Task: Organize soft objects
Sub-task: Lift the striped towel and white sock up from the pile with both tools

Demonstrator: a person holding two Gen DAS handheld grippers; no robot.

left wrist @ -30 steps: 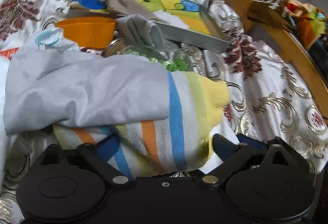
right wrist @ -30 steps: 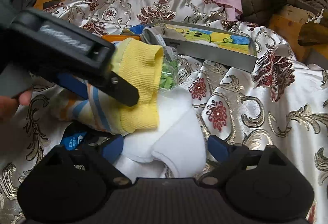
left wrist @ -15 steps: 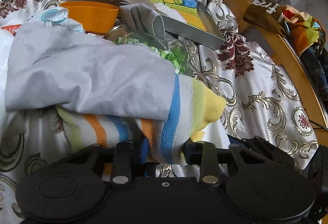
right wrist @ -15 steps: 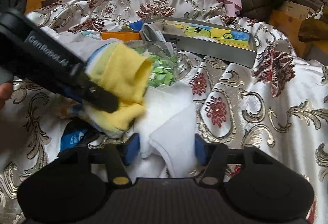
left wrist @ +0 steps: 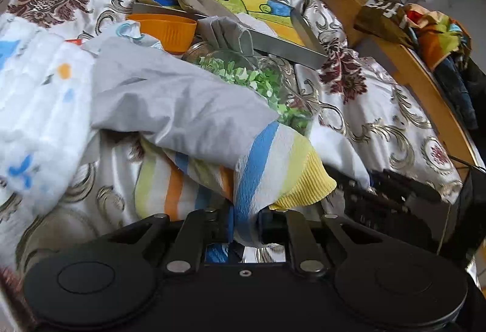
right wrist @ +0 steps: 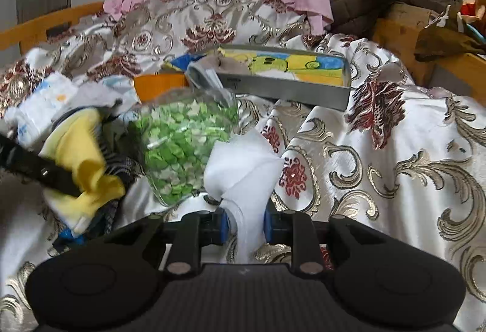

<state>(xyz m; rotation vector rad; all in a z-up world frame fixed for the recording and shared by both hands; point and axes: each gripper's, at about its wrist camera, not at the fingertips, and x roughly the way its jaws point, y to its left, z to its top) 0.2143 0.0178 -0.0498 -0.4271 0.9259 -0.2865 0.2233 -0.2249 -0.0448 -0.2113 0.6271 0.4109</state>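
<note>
My left gripper [left wrist: 245, 224] is shut on a striped sock [left wrist: 264, 167] with blue, orange and yellow bands and a yellow cuff; a grey cloth [left wrist: 179, 107] lies over the sock. My right gripper [right wrist: 244, 224] is shut on a white sock [right wrist: 243, 167] and holds it just above the bedspread. The striped sock's yellow cuff [right wrist: 82, 161] and the left gripper's finger [right wrist: 39, 171] show at the left of the right wrist view. The right gripper's body [left wrist: 395, 201] shows at the right of the left wrist view.
A clear jar of green paper stars [right wrist: 185, 143] lies between the two socks. Behind it are an orange bowl [left wrist: 162, 28] and a grey tray [right wrist: 291, 88] with a colourful picture and grey socks [left wrist: 227, 31]. A white patterned cloth [left wrist: 36, 107] lies left. A wooden bed frame [left wrist: 425, 79] runs along the right.
Both grippers have closed from open: the left on the striped sock, the right on the white sock. The left gripper with the striped sock has moved left, uncovering the jar in the right view.
</note>
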